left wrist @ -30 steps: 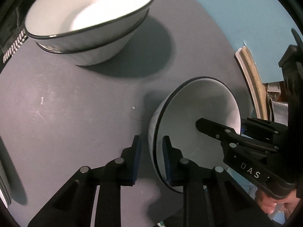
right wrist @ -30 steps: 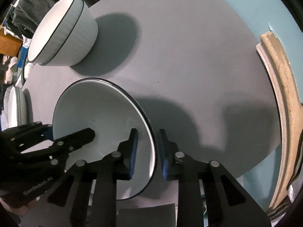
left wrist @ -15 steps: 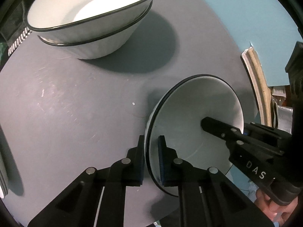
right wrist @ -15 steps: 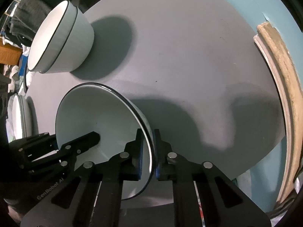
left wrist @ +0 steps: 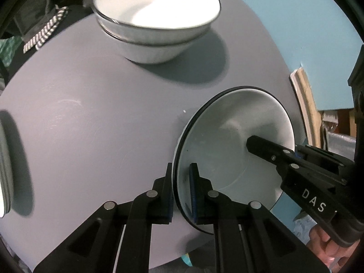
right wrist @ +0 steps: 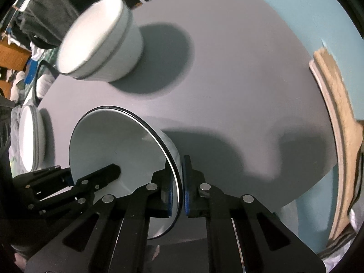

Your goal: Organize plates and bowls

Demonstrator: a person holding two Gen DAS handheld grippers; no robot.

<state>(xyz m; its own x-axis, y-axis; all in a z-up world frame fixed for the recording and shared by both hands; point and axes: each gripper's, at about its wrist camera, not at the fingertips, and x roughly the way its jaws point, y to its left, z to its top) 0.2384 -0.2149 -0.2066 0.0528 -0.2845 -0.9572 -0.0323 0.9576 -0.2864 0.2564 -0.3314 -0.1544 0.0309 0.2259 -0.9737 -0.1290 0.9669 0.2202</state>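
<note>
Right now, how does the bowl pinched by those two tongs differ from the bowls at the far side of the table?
The held bowl is a single bowl; the far bowls are two, nested. The held bowl is gripped at opposite rims by the left tongs and right tongs; nothing touches the far bowls. The held bowl is in shadow and looks greyish; the far bowls are brightly lit. Both are white with a thin dark rim.

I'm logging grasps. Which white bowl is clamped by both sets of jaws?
The single near bowl, pinched at opposite rims by left gripper and right gripper; the stacked bowls sit untouched behind.
</note>
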